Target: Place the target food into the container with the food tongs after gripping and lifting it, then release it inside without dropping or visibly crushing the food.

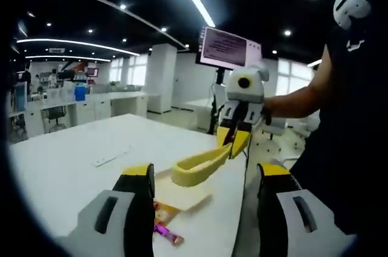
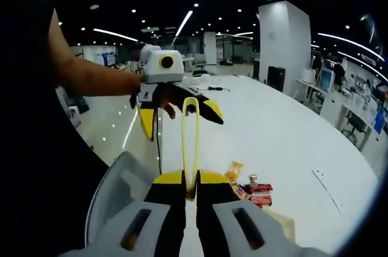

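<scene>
My right gripper [image 2: 191, 183] is shut on the handle end of yellow food tongs [image 2: 190, 139], which stick up and forward with their arms nearly together. In the left gripper view the same tongs [image 1: 200, 166] hang over the table's near edge, held by the right gripper [image 1: 234, 140]. My left gripper [image 1: 206, 172] is open and holds nothing; it also appears, in a person's hand, as the left gripper [image 2: 182, 125]. Wrapped snacks [image 2: 256, 194] lie on the white table [image 2: 285, 136] below the tongs, seen as wrapped snacks [image 1: 165, 228]. A flat beige container [image 1: 185, 195] lies beside them.
A person stands close at the table's edge, with an arm [image 1: 297, 100] reaching to the right gripper. A thin white strip [image 1: 112, 157] lies on the table. A monitor on a stand [image 1: 227, 48] is beyond the table. Desks and chairs stand farther off.
</scene>
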### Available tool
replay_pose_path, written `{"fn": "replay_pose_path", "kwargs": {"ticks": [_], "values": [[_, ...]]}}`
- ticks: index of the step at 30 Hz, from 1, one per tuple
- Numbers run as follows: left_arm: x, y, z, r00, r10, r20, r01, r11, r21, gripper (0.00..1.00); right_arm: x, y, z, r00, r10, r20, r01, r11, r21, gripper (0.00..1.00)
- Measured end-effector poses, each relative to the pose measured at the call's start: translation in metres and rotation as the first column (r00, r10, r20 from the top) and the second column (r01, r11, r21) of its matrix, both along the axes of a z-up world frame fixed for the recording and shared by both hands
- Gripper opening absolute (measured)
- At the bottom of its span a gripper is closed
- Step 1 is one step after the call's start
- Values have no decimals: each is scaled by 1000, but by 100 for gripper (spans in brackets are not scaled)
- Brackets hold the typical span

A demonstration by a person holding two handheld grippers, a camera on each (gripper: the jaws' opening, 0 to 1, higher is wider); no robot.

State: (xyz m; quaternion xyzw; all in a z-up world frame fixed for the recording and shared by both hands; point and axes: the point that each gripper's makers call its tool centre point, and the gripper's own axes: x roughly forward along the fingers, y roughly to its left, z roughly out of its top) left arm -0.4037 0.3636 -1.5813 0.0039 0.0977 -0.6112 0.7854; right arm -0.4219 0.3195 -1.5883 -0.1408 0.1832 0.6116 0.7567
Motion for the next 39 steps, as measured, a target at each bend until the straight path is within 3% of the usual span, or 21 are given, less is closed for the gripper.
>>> {"fn": "replay_pose_path", "kwargs": {"ticks": [6,12,15,20,26,31,33,34,36,38,39], "values": [[-12,5,-2,999,-43,-23,43,999,0,47,-14,20,-5,1000,25,-14,-25,999,20,3],[-22,5,5,992,-109,-61,105,992,-70,40,-18,37,0,998,47,-43,-44,997,63,3],[-25,5,2,988,-138,-62,134,989,-67,39,-20,48,-1,996,75,-50,-72,995,62,3],[-25,9,3,987,-150,-52,146,987,-66,28,-20,62,-1,993,106,-44,-103,993,63,3],[-23,18,5,988,-146,-55,141,986,-90,25,-17,68,2,993,114,-41,-111,992,66,3],[-25,19,8,985,-165,-44,160,982,-102,17,-16,70,3,989,138,-50,-134,988,71,4],[-24,21,10,985,-165,-49,159,980,-119,17,-16,71,4,989,144,-45,-140,987,79,7],[-24,22,12,985,-167,-50,159,979,-131,18,-15,72,7,987,161,0,-160,983,89,10],[-24,22,13,984,-171,-51,163,977,-135,18,-15,71,10,989,143,-34,-138,984,111,14],[-23,21,13,985,-164,-51,157,980,-127,19,-8,69,8,992,127,22,-128,987,95,21],[-21,21,12,986,-159,-48,152,981,-123,19,-9,68,8,992,125,10,-125,987,99,22]]}}
